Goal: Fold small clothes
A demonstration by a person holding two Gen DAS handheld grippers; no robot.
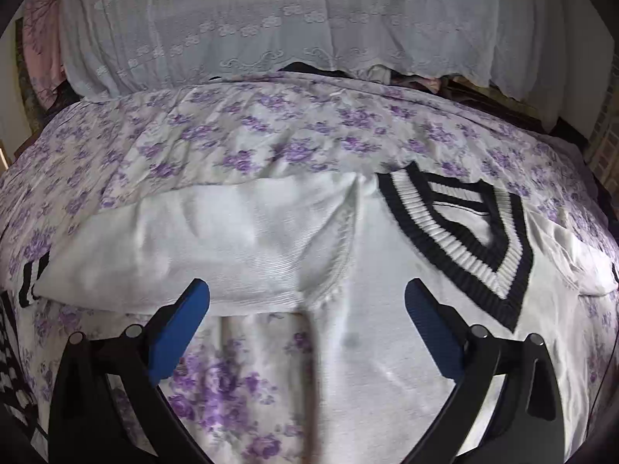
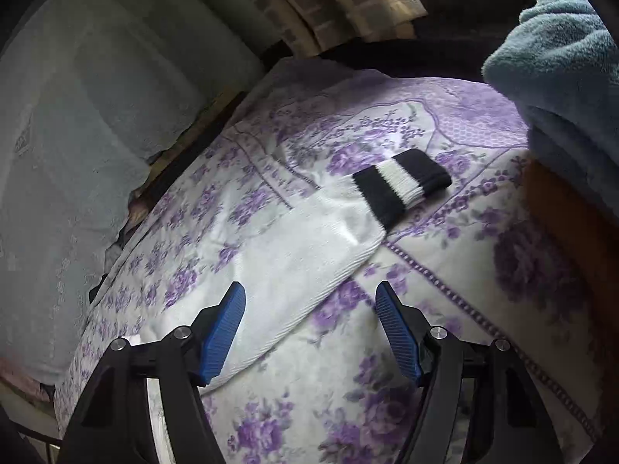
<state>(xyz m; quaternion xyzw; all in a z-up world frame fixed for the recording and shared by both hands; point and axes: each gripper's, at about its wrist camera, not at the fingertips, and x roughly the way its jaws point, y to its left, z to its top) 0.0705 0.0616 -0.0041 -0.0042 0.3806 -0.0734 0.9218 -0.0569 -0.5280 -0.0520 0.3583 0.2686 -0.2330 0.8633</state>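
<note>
The white sweater [image 1: 387, 278] lies flat on the floral bedsheet [image 1: 271, 143], front side up, w/ its black-and-white V-neck collar [image 1: 464, 232] toward the right of the left wrist view. One sleeve [image 1: 193, 239] stretches out to the left; its striped cuff [image 1: 33, 282] is only partly seen at the picture edge. The lower part of the sweater goes under the camera and is cut off, so the hem cannot be seen. A small grey spot is on the cloth between the fingers; it is blurred, cannot tell what it is.

The left gripper [image 1: 307, 324] is above the sweater near the armpit seam, jaws wide apart, blue pads [image 1: 182, 332] holding nothing. Whether the tips touch the cloth is not clear.

In the right wrist view the other sleeve [image 2: 294, 270] lies diagonal on the sheet, w/ its black-white-black cuff [image 2: 402, 185] far from the camera. The right gripper [image 2: 309, 332] is over the near part of this sleeve, also spread open and empty; the left pad [image 2: 224, 336] is over the white cloth, the right pad over bare sheet.

A white lace cover [image 1: 271, 19] hangs behind the bed; things under its edge are dark and hard to make out. A blue-grey towel [image 2: 561, 58] is at the top right, cut off by the frame, w/ sth orange [image 2: 572, 232] below it, unclear.
</note>
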